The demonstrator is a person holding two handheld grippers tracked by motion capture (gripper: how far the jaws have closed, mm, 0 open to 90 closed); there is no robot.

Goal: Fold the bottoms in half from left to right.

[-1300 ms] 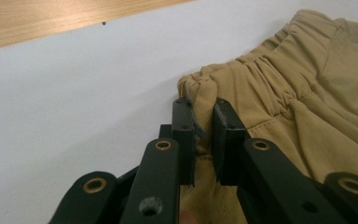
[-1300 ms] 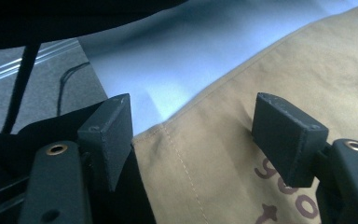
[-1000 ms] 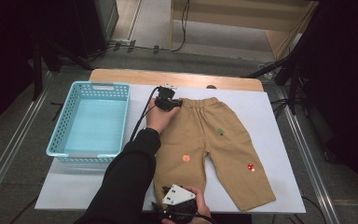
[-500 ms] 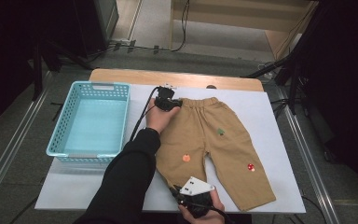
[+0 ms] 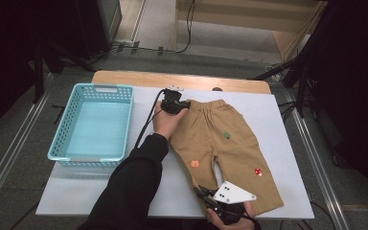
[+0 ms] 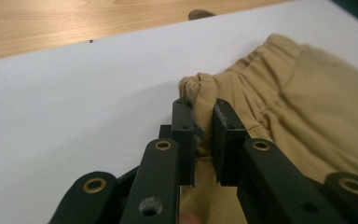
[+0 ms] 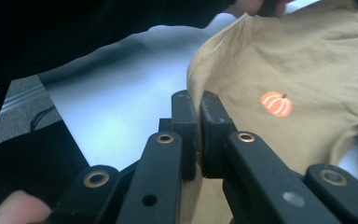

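Tan children's trousers (image 5: pixel 220 139) lie flat on the white board (image 5: pixel 278 110), with small pumpkin (image 5: pixel 194 163), tree and mushroom patches. My left gripper (image 5: pixel 184 104) is at the waistband's left corner. In the left gripper view its jaws (image 6: pixel 200 109) are shut on that bunched corner of the trousers (image 6: pixel 298 93). My right gripper (image 5: pixel 202 192), under its grey plate, is at the board's front edge. In the right gripper view it (image 7: pixel 193 100) is shut on the edge of the trouser leg (image 7: pixel 307 60), near the pumpkin patch (image 7: pixel 276 103), and holds the cloth slightly off the board.
A light blue plastic basket (image 5: pixel 60 143) stands on the left of the board with nothing in it. Bare wooden tabletop (image 5: pixel 182 79) shows behind the board. A dark sleeve (image 5: pixel 134 177) reaches from the front to the left gripper. Cables and stands ring the table.
My right gripper has moved right along the front edge and risen a little, taking the trouser leg's edge with it. The left gripper has stayed at the waistband.
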